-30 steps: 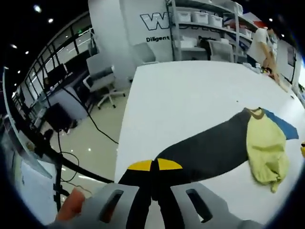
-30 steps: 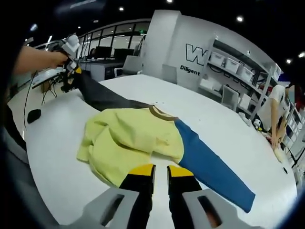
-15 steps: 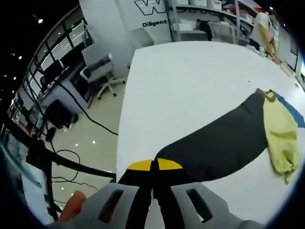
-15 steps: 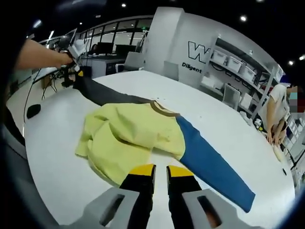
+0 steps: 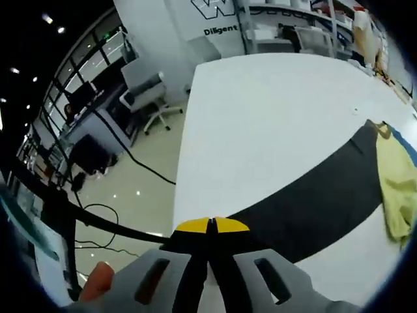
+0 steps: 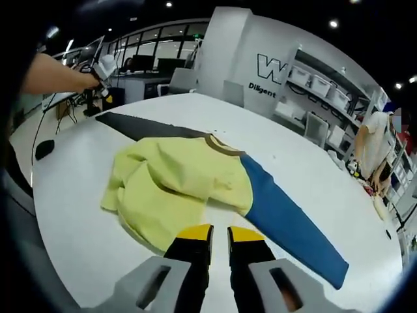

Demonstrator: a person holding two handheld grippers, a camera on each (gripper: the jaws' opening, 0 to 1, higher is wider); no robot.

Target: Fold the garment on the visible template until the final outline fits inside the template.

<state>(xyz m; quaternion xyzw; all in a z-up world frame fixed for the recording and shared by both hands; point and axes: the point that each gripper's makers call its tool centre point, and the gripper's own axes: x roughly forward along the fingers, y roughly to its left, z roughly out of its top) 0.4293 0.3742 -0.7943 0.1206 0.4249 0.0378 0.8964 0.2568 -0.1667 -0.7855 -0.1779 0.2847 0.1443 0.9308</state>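
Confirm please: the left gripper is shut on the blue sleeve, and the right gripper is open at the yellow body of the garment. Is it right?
Not quite: the left gripper is shut on the dark grey sleeve, as the left gripper view shows. The blue sleeve lies free. The right gripper is open at the yellow body.

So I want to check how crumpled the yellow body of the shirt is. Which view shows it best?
The right gripper view: the yellow body lies bunched and wrinkled mid-table, just beyond the right gripper. The left gripper view catches a strip of it at the edge, beyond the dark sleeve.
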